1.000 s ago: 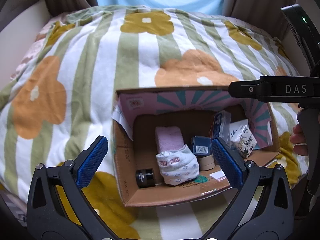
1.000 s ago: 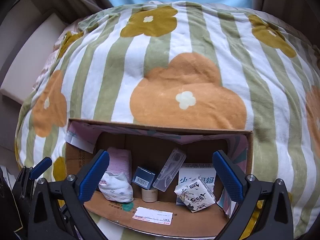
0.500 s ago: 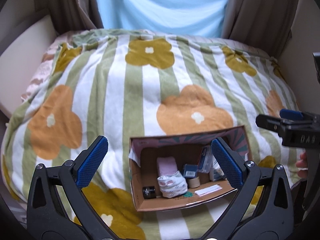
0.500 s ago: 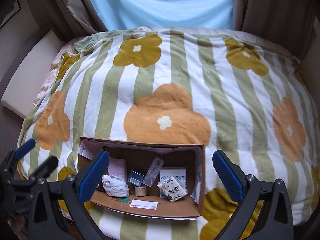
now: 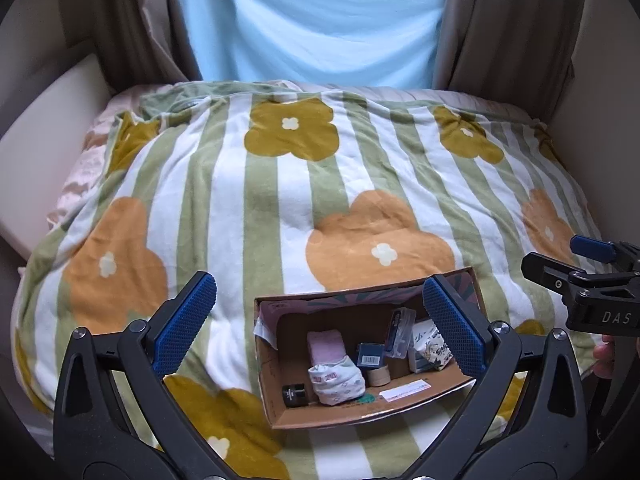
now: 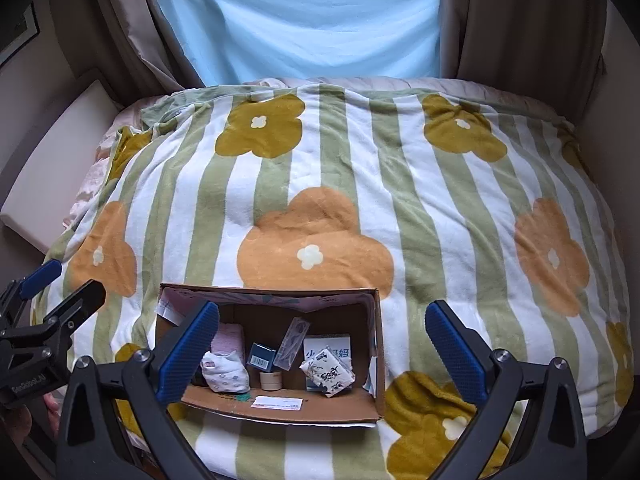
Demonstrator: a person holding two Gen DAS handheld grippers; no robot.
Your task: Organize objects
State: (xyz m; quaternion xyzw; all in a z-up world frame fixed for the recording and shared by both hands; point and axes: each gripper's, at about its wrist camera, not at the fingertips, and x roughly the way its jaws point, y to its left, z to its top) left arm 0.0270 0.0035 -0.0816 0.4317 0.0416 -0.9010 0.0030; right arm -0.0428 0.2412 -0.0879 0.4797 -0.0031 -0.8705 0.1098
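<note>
The cardboard box (image 6: 376, 344) lies open on the near part of the bed (image 6: 440, 208), so its mouth gives a way in from above. Inside, the way is crowded: a pink towel (image 6: 229, 338) and a white rolled cloth (image 6: 224, 372) fill the left, a blue box (image 6: 261, 356), a clear case (image 6: 294, 342) and a tape roll (image 6: 271, 380) the middle, a printed packet (image 6: 328, 372) the right. The box walls block passage from the sides. Beyond the box the blanket (image 6: 320, 160) stretches bare to the far curtain (image 6: 304, 20). Both tongs stand wide apart, holding nothing.
</note>
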